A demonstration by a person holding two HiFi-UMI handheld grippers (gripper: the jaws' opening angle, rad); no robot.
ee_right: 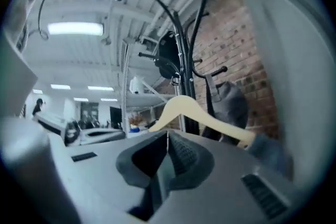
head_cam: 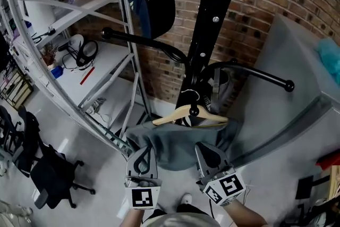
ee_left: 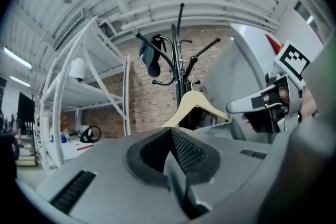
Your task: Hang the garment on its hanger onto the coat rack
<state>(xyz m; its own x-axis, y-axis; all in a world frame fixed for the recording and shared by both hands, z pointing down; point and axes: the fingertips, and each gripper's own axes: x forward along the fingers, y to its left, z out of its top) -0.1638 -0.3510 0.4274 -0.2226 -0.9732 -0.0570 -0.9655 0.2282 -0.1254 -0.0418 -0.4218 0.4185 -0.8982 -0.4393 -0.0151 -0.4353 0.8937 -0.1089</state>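
Two hand-held tongs sit low in the head view, side by side. They are the left gripper (head_cam: pixel 143 150) and the right gripper (head_cam: pixel 204 149), each with its jaws pressed together and nothing between them. Their tips lie at the lower hem of the grey fabric garment (head_cam: pixel 170 143); whether they touch the cloth cannot be told. The garment drapes from a pale wooden hanger (head_cam: pixel 171 116) just ahead of the tongs and between them. In each gripper view the hanger rises just beyond the closed jaw tips. Its thin wire hook (head_cam: pixel 189 95) lies at the pole of the black metal coat rack (head_cam: pixel 211 24), which stands before a red brick wall (head_cam: pixel 255 18).
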